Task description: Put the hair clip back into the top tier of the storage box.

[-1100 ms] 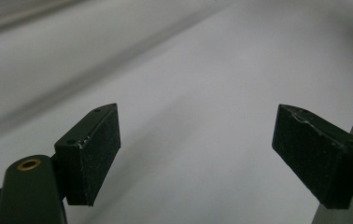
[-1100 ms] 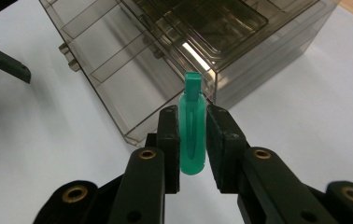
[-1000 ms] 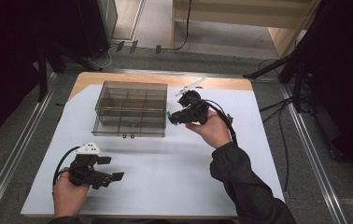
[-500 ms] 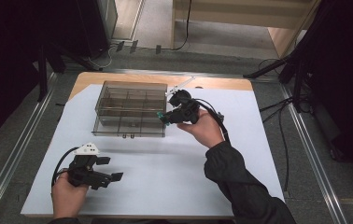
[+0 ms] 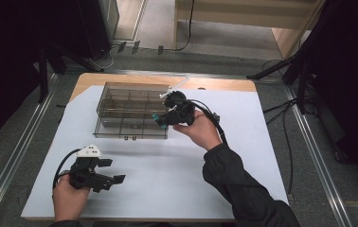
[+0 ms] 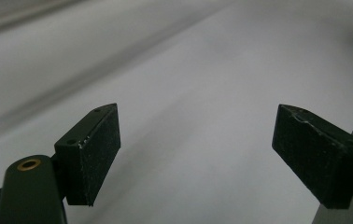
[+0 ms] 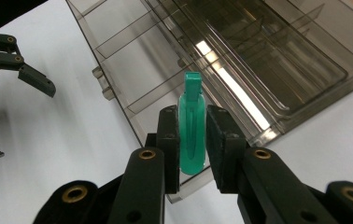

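Observation:
A smoky clear compartment box [image 5: 129, 111] with several empty cells lies at the back of the white board [image 5: 177, 179]. My right gripper [image 5: 160, 119] hovers over the box's front right corner, shut on a green plastic clip [image 7: 192, 126]. The clip stands upright between the jaws, its tip above a near corner cell of the box [image 7: 240, 60]. My left gripper [image 5: 113, 171] rests low at the board's front left, jaws wide open with nothing between them [image 6: 195, 140]. It also appears far off in the right gripper view as the left gripper [image 7: 25, 70].
The white board covers a wooden table [image 5: 215, 84]. Metal rails [image 5: 21, 156] run along both sides on the floor. Cables [image 5: 286, 142] trail at the right, and the right gripper's cable [image 5: 215, 120] loops over the hand.
My right gripper has carried the green clip leftward, from beside the box to over its front right corner. The left gripper has stayed put.

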The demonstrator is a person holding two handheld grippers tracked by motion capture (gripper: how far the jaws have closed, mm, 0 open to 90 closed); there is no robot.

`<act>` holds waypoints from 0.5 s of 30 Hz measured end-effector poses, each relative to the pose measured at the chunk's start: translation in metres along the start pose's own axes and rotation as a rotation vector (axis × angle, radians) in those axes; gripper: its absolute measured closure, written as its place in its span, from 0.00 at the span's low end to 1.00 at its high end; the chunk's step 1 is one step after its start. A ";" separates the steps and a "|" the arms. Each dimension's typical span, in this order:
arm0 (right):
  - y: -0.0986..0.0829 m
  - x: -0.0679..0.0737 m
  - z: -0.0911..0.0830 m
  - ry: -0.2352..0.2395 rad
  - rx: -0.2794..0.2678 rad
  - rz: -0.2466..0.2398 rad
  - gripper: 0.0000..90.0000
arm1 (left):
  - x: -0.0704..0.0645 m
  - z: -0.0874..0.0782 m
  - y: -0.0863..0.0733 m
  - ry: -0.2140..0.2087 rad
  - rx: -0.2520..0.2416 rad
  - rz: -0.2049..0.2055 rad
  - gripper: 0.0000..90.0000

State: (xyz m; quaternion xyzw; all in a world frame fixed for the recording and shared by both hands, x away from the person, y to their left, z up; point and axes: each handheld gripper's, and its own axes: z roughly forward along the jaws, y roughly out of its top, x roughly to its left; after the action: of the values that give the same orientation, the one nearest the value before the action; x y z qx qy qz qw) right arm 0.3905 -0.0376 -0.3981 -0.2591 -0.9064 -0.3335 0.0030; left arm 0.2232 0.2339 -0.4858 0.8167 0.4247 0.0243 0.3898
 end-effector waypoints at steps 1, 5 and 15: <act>0.001 0.001 0.001 0.000 0.002 -0.002 0.86 | 0.000 0.000 0.000 0.000 -0.001 0.000 0.18; 0.003 0.001 0.007 0.002 0.010 -0.008 0.86 | 0.000 -0.001 0.000 0.001 0.000 0.001 0.18; 0.004 0.000 0.018 0.003 0.031 -0.010 0.86 | 0.000 -0.001 -0.001 -0.002 -0.001 0.000 0.18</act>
State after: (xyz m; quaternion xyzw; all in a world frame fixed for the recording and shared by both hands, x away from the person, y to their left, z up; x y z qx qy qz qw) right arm 0.3953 -0.0239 -0.4100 -0.2540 -0.9128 -0.3198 0.0068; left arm 0.2220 0.2348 -0.4855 0.8166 0.4241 0.0236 0.3907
